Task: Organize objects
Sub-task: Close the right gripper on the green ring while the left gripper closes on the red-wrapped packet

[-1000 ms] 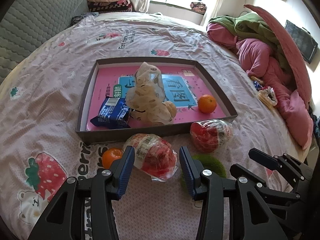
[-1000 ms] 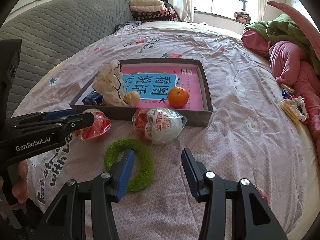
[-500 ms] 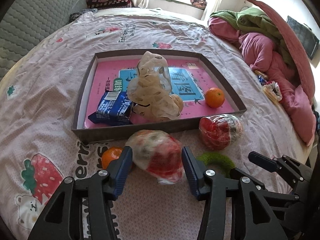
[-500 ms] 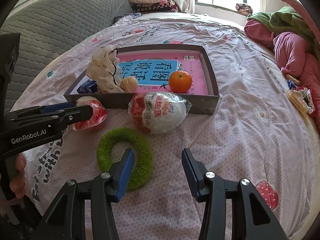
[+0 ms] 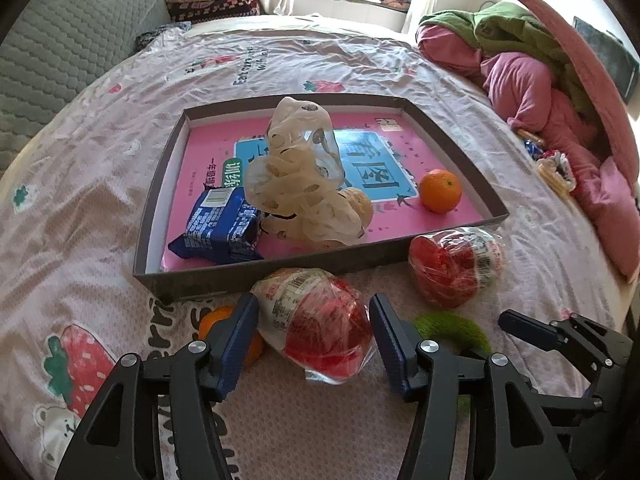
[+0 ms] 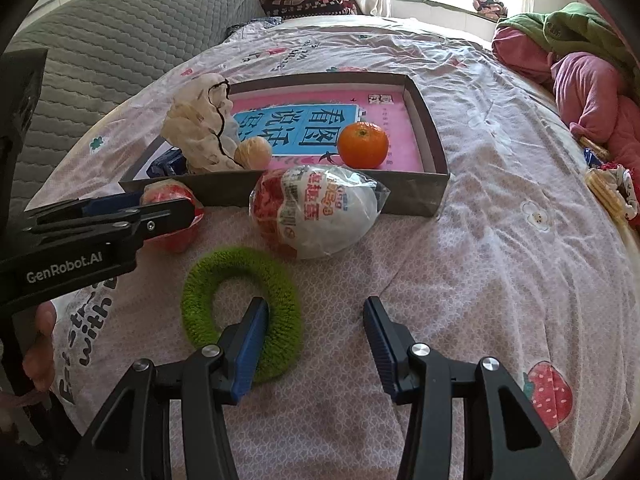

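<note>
Straddling red-and-white wrapped egg (image 5: 316, 320) | left gripper (image 5: 314, 334) wide, ungripped; right gripper (image 6: 316, 336) wide, empty

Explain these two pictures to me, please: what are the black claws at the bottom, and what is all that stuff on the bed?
There is no robot here. A person holds a hand tool with two blue-padded fingers in each hand, and a small camera on each tool looks forward along those fingers. One picture comes from the left gripper, the other from the right gripper, which is open and holds nothing.

The left gripper's fingers sit on either side of a wrapped red and white egg on the bedsheet, though I cannot tell whether they already squeeze it. A second egg lies near the box, with a green ring and an orange beside them.

Inside the box are another orange, a blue packet and a crumpled plastic bag.
</note>
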A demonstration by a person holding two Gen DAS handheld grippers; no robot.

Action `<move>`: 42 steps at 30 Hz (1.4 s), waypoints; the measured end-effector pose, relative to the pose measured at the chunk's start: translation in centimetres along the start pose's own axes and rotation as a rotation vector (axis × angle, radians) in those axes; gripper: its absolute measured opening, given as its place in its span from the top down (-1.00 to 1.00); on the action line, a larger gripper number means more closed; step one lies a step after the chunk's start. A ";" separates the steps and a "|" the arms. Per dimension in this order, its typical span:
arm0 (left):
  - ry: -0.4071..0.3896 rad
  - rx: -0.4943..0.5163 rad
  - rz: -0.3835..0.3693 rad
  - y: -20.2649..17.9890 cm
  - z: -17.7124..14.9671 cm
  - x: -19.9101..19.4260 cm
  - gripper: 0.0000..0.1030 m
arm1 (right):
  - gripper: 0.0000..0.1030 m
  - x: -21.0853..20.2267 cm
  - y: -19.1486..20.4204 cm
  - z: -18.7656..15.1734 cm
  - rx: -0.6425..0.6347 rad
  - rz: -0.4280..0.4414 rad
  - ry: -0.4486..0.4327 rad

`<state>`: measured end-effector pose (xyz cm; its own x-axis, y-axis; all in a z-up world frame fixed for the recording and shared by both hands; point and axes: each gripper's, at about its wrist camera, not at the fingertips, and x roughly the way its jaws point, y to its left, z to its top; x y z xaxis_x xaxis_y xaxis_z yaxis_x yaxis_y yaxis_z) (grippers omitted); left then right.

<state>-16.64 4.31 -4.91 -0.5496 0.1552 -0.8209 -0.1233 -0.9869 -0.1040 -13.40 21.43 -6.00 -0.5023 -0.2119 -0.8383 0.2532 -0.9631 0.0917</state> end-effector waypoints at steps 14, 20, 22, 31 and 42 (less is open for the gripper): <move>-0.005 0.097 0.111 -1.5 0.2 1.3 -0.16 | -0.06 1.2 0.2 0.0 -0.005 0.002 0.012; -0.001 0.135 0.133 -2.0 0.0 1.2 -0.12 | -0.06 1.4 0.7 -0.1 -0.042 -0.023 -0.001; 0.003 0.141 0.140 -2.1 0.0 1.2 -0.09 | 0.10 1.2 0.7 -0.1 -0.044 -0.014 -0.006; 0.008 0.135 0.132 -2.1 0.0 0.6 -0.05 | 0.56 0.5 0.9 0.0 -0.046 0.041 -0.015; -0.036 0.099 0.017 -1.8 0.0 -1.7 -0.05 | 0.69 -0.5 0.7 0.1 -0.003 0.139 -0.042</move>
<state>-15.51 5.81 -3.31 -0.5812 0.1417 -0.8014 -0.1939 -0.9805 -0.0327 -13.05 20.81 -5.43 -0.4961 -0.3503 -0.7945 0.3253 -0.9234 0.2040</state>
